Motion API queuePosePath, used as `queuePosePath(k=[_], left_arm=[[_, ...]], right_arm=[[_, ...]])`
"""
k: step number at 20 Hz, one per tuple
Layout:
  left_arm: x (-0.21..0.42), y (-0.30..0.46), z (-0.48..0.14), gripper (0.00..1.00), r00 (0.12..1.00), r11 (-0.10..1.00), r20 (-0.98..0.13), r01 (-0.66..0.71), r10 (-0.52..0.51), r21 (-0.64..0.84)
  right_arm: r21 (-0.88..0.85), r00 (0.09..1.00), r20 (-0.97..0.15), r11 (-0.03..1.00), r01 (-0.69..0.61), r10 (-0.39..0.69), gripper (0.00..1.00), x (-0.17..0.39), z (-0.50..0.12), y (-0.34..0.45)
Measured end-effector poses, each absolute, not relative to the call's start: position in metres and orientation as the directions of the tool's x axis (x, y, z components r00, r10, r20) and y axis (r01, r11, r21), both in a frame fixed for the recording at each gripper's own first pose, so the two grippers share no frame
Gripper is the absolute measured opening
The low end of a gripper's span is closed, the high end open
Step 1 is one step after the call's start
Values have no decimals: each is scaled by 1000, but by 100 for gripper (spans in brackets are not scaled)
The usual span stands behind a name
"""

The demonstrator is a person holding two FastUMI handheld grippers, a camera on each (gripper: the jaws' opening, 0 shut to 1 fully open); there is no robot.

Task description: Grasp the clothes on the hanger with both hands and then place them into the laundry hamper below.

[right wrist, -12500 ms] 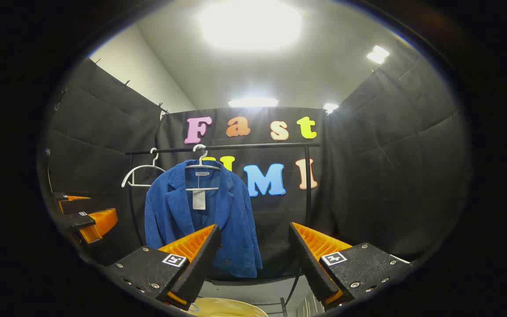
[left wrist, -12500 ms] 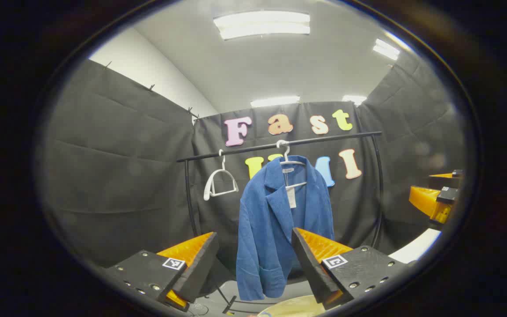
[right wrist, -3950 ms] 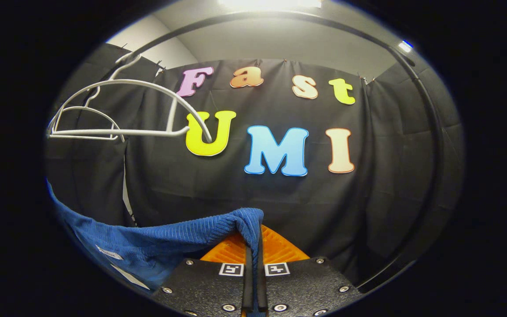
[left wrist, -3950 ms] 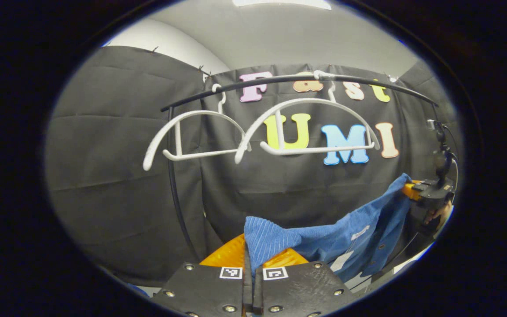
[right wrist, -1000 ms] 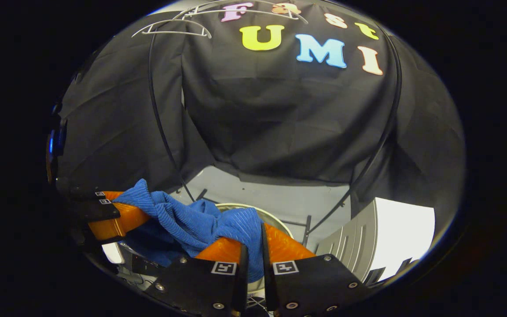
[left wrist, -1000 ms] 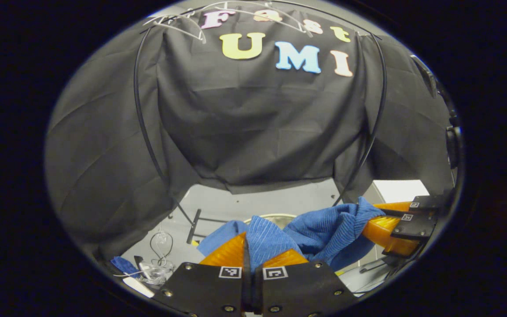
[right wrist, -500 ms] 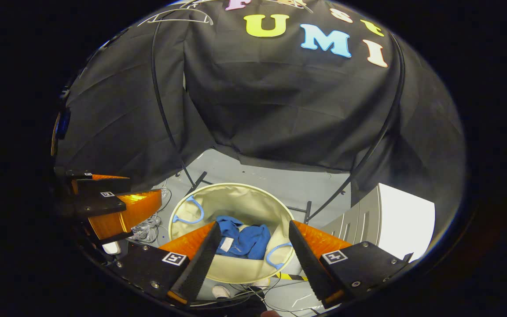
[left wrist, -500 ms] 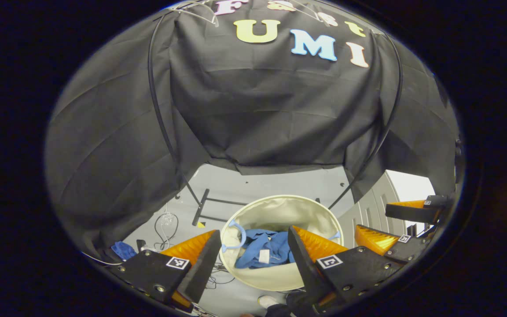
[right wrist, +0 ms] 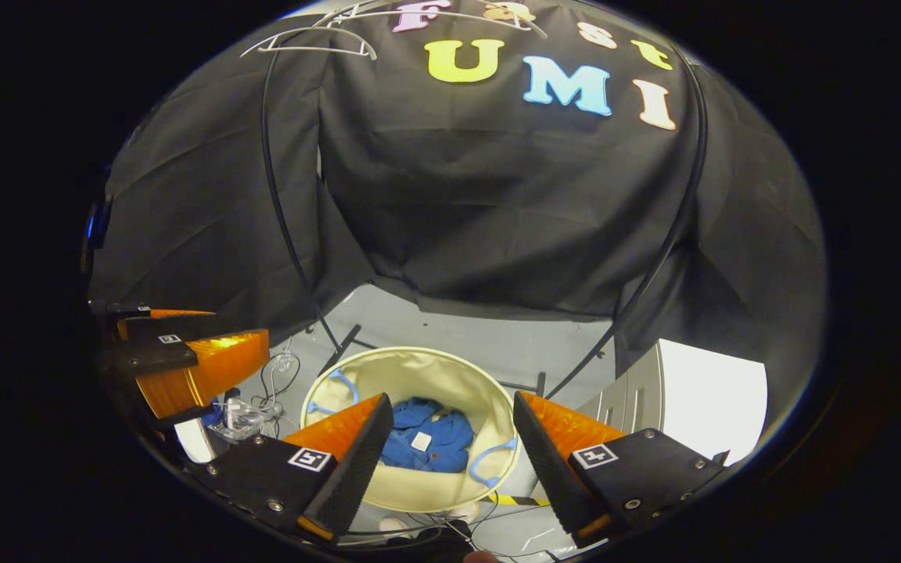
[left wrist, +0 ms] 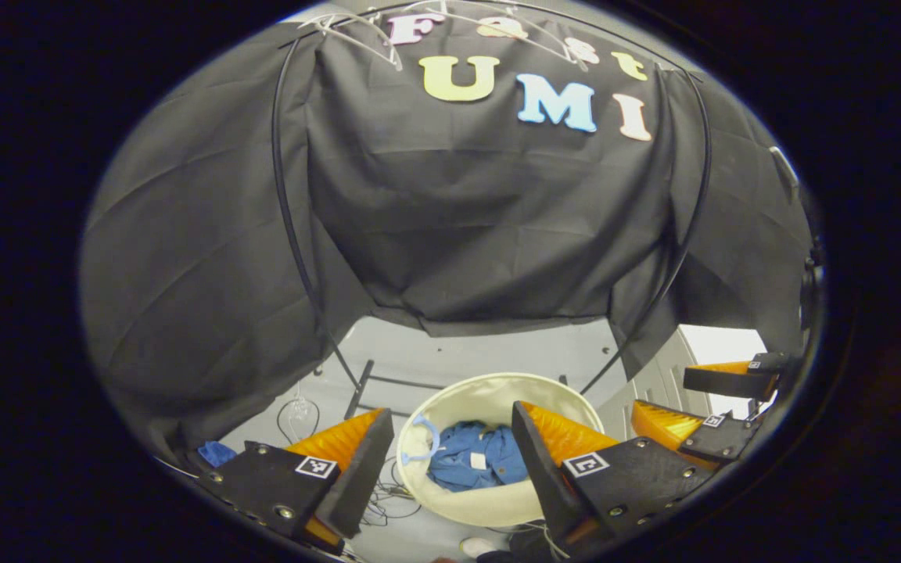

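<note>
Black cloth hangs behind a grey floor [left wrist: 458,360]. Left tool [left wrist: 450,446] hovers with fingers spread wide, holding nothing; below and between them stands the cream laundry hamper [left wrist: 489,391], the blue jacket [left wrist: 474,465] crumpled inside. Right tool [right wrist: 446,434], likewise wide apart and empty, frames the same hamper [right wrist: 411,367] and jacket [right wrist: 427,446].

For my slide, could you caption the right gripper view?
Crumpled blue corduroy jacket inside round cream fabric hamper, right gripper open above.

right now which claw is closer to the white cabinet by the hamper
Right. The right claw hangs on the cabinet side of the hamper; the left claw hangs toward the hamper's far side from it.
</note>
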State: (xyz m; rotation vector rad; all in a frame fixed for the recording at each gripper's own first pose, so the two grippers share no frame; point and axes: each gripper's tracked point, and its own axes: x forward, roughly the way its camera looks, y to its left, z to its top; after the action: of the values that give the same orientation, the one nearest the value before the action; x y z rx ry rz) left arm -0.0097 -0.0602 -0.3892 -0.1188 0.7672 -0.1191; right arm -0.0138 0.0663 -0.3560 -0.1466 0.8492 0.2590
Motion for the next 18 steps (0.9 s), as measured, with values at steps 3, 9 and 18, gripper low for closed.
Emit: queuePosePath(k=[3, 9, 18], left_arm=[[4, -54, -345, 89, 772, 983, -615, 79, -164, -163], [32, -34, -237, 89, 885, 985, -435, 131, -166, -108], [12, -47, -89, 89, 959, 981, -211, 175, -189, -85]], right_arm=[[-36, 694, -701, 964, -262, 162, 95, -4, -321, 64], [-64, 838, -524, 974, -217, 152, 95, 15, -221, 49], [-11, 950, -299, 995, -98, 90, 94, -2, -96, -2]])
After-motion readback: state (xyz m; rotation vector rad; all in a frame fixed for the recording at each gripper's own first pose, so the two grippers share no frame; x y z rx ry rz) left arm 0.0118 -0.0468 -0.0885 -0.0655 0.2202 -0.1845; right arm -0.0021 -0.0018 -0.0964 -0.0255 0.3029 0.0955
